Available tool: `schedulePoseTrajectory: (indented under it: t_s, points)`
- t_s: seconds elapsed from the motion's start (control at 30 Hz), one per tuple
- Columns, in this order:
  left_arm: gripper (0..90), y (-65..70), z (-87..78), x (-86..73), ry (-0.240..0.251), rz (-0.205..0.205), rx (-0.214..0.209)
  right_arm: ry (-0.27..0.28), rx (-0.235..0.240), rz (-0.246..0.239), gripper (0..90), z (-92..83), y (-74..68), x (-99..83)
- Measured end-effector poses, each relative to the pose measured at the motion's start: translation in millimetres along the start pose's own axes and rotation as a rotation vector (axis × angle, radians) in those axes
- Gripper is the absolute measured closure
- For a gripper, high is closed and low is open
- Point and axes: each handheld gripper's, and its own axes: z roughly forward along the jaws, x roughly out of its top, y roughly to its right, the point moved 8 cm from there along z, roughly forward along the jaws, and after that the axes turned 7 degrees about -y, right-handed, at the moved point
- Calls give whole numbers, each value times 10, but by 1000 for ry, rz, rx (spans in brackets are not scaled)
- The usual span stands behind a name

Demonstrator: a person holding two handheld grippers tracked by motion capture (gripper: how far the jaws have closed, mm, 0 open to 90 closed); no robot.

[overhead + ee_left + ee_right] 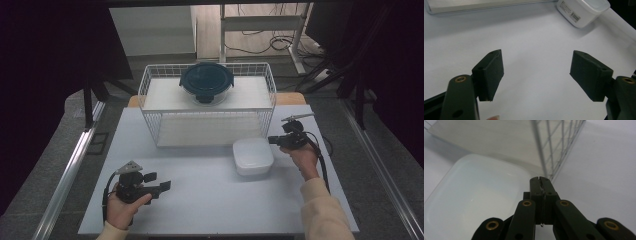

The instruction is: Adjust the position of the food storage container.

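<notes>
The white box sits on the surface just in front of the wire basket. The right tool hangs clenched and empty at its far corner; it should spread before gripping the rim. The left tool waits released, well apart.

Lab: dark curtains, floor cables

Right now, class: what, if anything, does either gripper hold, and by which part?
Nothing. The left gripper is open over bare table; the right gripper is shut on nothing, beside the white container.
</notes>
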Motion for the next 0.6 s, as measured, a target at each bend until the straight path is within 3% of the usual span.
schedulePoseTrajectory:
  t_s: [0.6]
  points:
    - [265,10,26,-17,-9,2,-1,-23,47,-104,892,92,-501,-145]
